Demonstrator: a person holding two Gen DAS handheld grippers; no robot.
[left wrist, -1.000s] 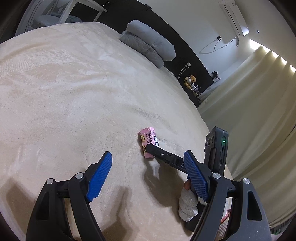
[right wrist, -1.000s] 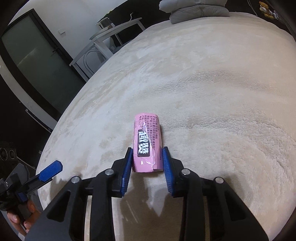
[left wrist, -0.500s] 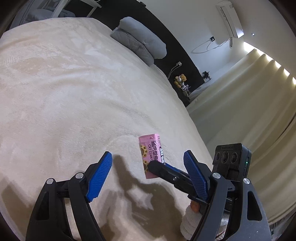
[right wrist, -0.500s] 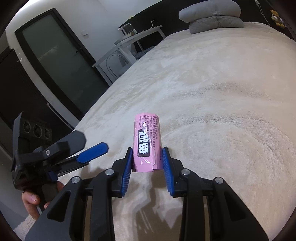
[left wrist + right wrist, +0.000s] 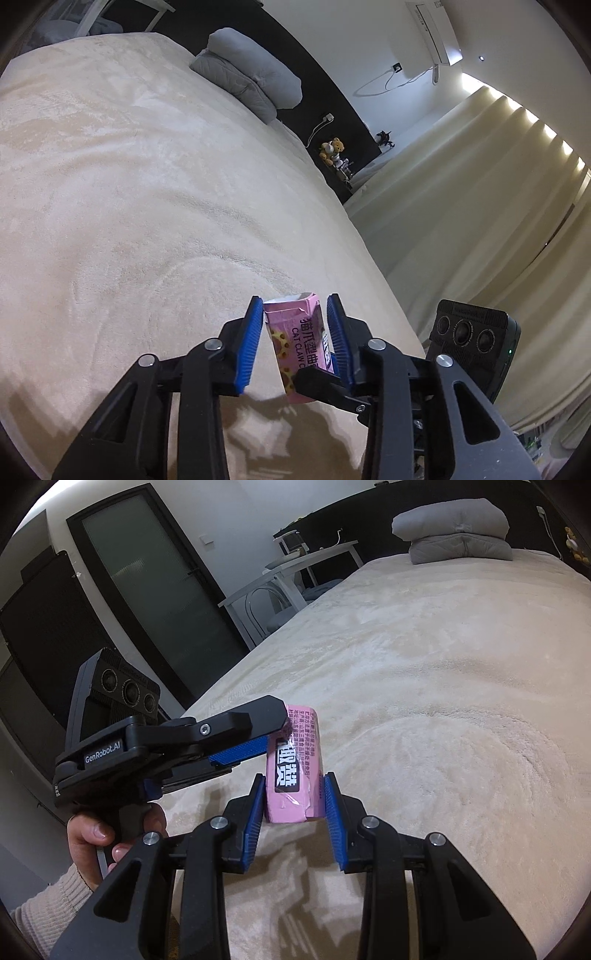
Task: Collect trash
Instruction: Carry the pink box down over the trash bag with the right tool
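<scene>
A pink snack box (image 5: 295, 339) hangs just above the cream bed cover (image 5: 147, 221), held from both ends. In the left wrist view my left gripper (image 5: 294, 301) has its jaws closing, the blue pads pressing on the box's open end. In the right wrist view my right gripper (image 5: 294, 777) is shut on the near end of the same box (image 5: 295, 771). The left gripper (image 5: 275, 731) reaches in from the left over the far end, with a person's hand (image 5: 92, 834) on its handle. One black finger (image 5: 321, 384) of the right gripper shows low against the box.
Two grey pillows (image 5: 251, 85) lie at the head of the bed. A white table (image 5: 295, 568) and a dark glass door (image 5: 166, 590) stand beyond the bed's left edge. Cream curtains (image 5: 480, 184) and a teddy bear (image 5: 332, 147) are on the other side.
The right gripper lifted the pink box off the bed cover. The left gripper, wide open before, came in and shut on the box's other end.
</scene>
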